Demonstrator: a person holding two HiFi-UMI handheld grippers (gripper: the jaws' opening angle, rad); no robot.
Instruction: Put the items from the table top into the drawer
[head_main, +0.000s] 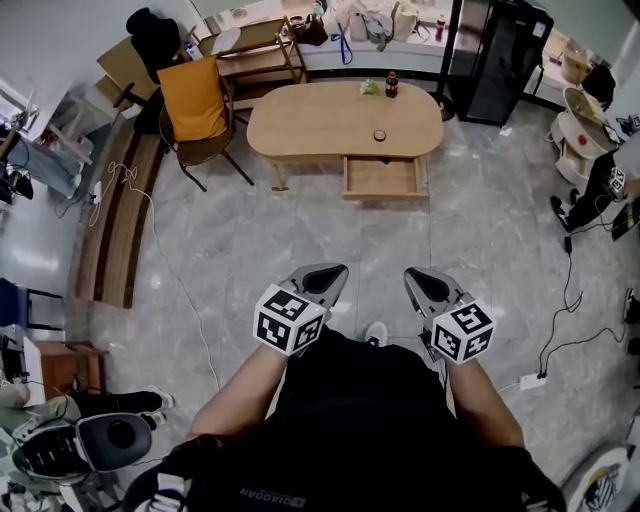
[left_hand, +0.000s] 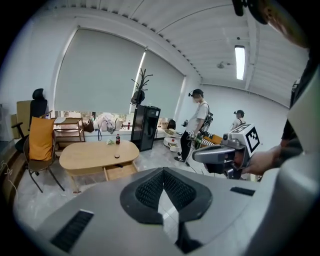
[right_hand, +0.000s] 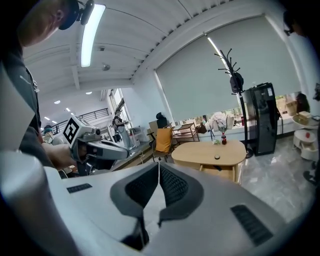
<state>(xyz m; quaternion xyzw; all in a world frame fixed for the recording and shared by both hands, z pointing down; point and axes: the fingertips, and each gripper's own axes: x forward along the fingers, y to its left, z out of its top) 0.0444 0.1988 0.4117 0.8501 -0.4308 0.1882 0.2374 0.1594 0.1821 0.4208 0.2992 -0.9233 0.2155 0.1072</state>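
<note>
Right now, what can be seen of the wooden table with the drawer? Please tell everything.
The table is light wood with a rounded, oval top, standing on the grey floor. Its drawer is pulled open on the near side and looks empty. On top stand a dark bottle with a red label, a small green item beside it, and a small round dark item nearer the drawer.

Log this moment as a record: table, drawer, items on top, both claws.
table: oval wooden table, far ahead
drawer: drawer pulled open at the table's front
items on top: dark bottle, small green item beside it, small round item nearer the drawer
left claw: left claw shut, empty, near the body
right claw: right claw shut, empty, near the body
</note>
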